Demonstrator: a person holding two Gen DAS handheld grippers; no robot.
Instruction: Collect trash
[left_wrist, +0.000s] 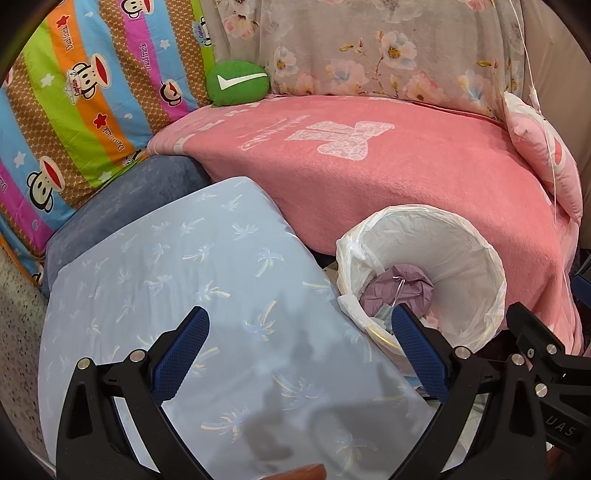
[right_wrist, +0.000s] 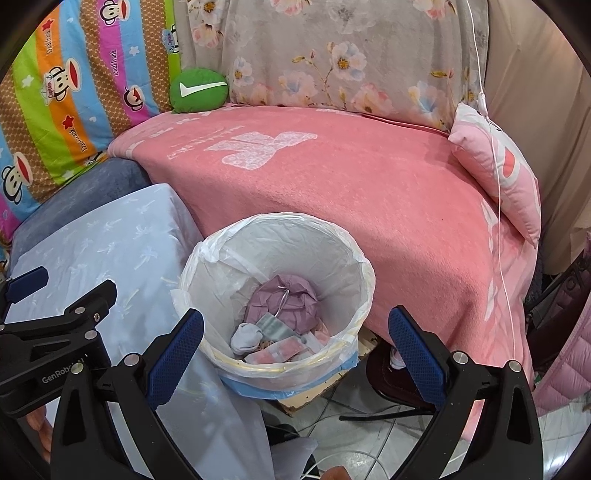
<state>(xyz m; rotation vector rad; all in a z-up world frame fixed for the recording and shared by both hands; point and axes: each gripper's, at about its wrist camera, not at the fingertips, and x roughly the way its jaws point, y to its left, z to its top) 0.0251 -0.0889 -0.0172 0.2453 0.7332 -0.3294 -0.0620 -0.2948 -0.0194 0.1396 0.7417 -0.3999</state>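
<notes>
White plastic lines the trash bin (right_wrist: 280, 236), which stands on the floor between the pale blue cushion (right_wrist: 110, 236) and the pink blanket (right_wrist: 369, 192) on the bed. Inside lie a crumpled purple paper wad (right_wrist: 284, 302), a small grey balled-up piece (right_wrist: 245, 338) and some flat pink-and-grey wrappers (right_wrist: 280, 350). All of it looks light, soft and easily crushed, so a gentle pinch on a raised fold of the paper should be enough; the wrappers lie flat and would likely slip. The liner is thin and slack, best taken at the bunched, knotted edge on the rim's left side. The right tool (right_wrist: 295, 354) hangs over the bin with its jaws wide apart and empty; the left tool (left_wrist: 299, 350) is likewise spread, above the cushion just beside the bin.
</notes>
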